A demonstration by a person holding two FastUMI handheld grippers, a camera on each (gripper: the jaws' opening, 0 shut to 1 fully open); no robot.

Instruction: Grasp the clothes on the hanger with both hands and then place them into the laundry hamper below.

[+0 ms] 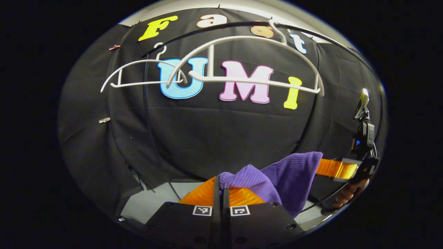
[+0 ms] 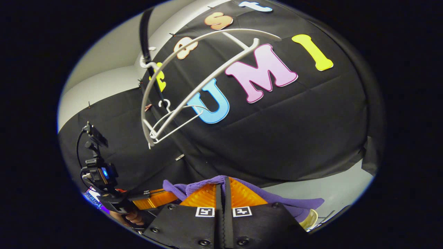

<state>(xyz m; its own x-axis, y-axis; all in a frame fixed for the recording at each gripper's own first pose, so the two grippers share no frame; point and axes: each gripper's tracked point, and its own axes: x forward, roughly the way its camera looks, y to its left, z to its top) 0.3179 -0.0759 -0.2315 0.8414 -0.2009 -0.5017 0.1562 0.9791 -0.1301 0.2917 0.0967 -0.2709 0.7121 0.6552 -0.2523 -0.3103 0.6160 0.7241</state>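
Left gripper view: the left gripper [image 1: 221, 185] sat at the bottom of the view with its two fingers pressed together, and a fold of the purple garment [image 1: 287, 176] was pinched at the tips. The cloth bunched over the right-hand finger and stretched off to the right, where the right gripper [image 1: 330, 168] held its far end; a hand [image 1: 349, 193] gripped that tool from below. The garment hung between the two grippers, clear of the hangers.

Two white hangers were on the black rail [image 1: 221, 26] above, both bare. The larger hanger [image 1: 249, 65] was nearer the camera and overlapped the end of the smaller hanger [image 1: 138, 74] to its left.

Right gripper view: the right gripper's [image 2: 224, 185] fingers were closed against each other, with the purple garment [image 2: 294, 204] draped over and around the tips and trailing off to the right along the lower edge of the view. The cloth was nipped between them as far as could be told. At lower left the left gripper [image 2: 152, 199] held the other end of the cloth, with a hand [image 2: 129, 217] beneath it. The larger hanger [image 2: 193, 83] tilted across the upper middle, the smaller hanger [image 2: 176, 121] behind it.

A pale rim [image 2: 311, 218] showed at lower right under the cloth; whether it was the hamper could not be told
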